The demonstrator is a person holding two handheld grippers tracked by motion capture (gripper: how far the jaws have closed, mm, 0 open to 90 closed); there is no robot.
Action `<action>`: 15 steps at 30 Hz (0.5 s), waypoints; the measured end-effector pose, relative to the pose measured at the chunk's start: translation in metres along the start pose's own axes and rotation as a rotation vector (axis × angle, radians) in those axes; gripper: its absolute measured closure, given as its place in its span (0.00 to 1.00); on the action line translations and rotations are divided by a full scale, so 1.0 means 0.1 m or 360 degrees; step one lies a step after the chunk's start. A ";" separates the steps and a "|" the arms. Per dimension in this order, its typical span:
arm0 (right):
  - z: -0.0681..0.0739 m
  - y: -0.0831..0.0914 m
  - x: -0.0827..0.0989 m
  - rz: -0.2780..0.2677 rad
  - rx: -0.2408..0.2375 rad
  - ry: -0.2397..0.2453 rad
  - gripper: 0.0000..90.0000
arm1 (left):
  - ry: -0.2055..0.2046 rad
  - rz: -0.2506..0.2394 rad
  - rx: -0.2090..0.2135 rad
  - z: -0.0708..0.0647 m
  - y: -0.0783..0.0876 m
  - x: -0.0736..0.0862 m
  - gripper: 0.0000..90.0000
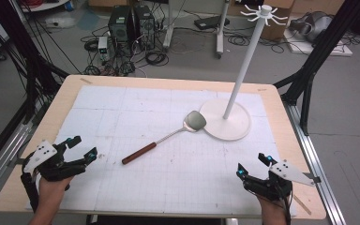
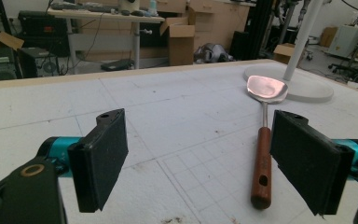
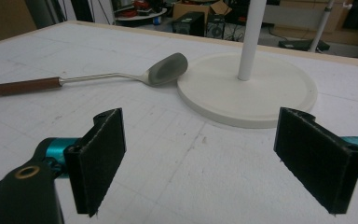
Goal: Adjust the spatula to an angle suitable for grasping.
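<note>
— While both tools sit parked at the near edge, where would you say the job stands?

— At the very start, I'd judge. Begin with the worktop (image 1: 122, 101): a wooden top under a white gridded sheet, nothing yet lifted from it. At about one o'clock from its middle stands the white rack (image 1: 238, 79), a round base with a tall pole and hooks at the crown (a hanging stand, by the look of it).

— And the spatula?

— The spatula (image 1: 166, 137) lies flat near the centre, its metal blade at the one o'clock end, touching or just overlapping the rim of the rack's base, its brown wooden handle running down toward seven o'clock. There's a hole near the handle's end, plain in the left gripper view.

— The tools themselves?

— The left tool (image 1: 83, 149) rests at eight o'clock, released, jaws wide apart with nothing between them; the handle end lies just ahead of its right-hand jaw. The right tool (image 1: 253, 165) sits at five o'clock, likewise released and empty, facing the rack's base.

— So the next move?

— Probably the left tool goes forward toward two o'clock, straddles the wooden handle and clenches on it. The handle lies flat, so the jaws must come low to the sheet.
</note>
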State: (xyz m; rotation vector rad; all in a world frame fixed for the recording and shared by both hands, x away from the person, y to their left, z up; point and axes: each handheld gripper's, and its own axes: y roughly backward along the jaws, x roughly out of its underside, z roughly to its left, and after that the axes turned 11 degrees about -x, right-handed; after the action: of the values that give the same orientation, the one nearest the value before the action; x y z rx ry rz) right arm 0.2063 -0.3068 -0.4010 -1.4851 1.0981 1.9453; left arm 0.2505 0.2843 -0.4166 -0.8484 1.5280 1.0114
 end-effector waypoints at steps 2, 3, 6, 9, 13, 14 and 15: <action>-0.01 0.02 0.01 -0.0004 0.0002 -0.0010 0.17 | 0.0001 0.0006 -0.0006 -0.01 -0.02 0.00 0.22; -0.01 0.02 0.01 -0.0008 0.0004 -0.0014 0.17 | 0.0001 0.0017 -0.0010 -0.01 -0.03 0.01 0.22; -0.05 0.02 0.02 -0.0017 0.0000 -0.0036 0.17 | 0.0003 0.0046 -0.0013 0.00 -0.04 0.02 0.22; -0.05 0.02 0.03 -0.0008 -0.0002 -0.0046 0.17 | 0.0019 0.0057 -0.0019 0.00 -0.04 0.02 0.22; -0.02 0.03 0.02 -0.0010 0.0000 -0.0038 0.17 | 0.0020 0.0069 -0.0001 -0.01 -0.05 0.02 0.22; -0.02 0.02 0.02 -0.0006 0.0000 -0.0032 0.17 | 0.0007 0.0082 0.0036 -0.02 -0.05 0.02 0.29; -0.02 0.02 0.02 0.0005 0.0001 -0.0025 0.17 | 0.0000 0.0091 0.0064 -0.03 -0.06 0.03 0.29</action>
State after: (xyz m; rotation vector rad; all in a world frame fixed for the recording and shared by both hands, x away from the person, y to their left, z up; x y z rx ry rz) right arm 0.2056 -0.3094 -0.4021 -1.4661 1.0944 1.9555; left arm 0.2540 0.2796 -0.4200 -0.7803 1.5752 1.0187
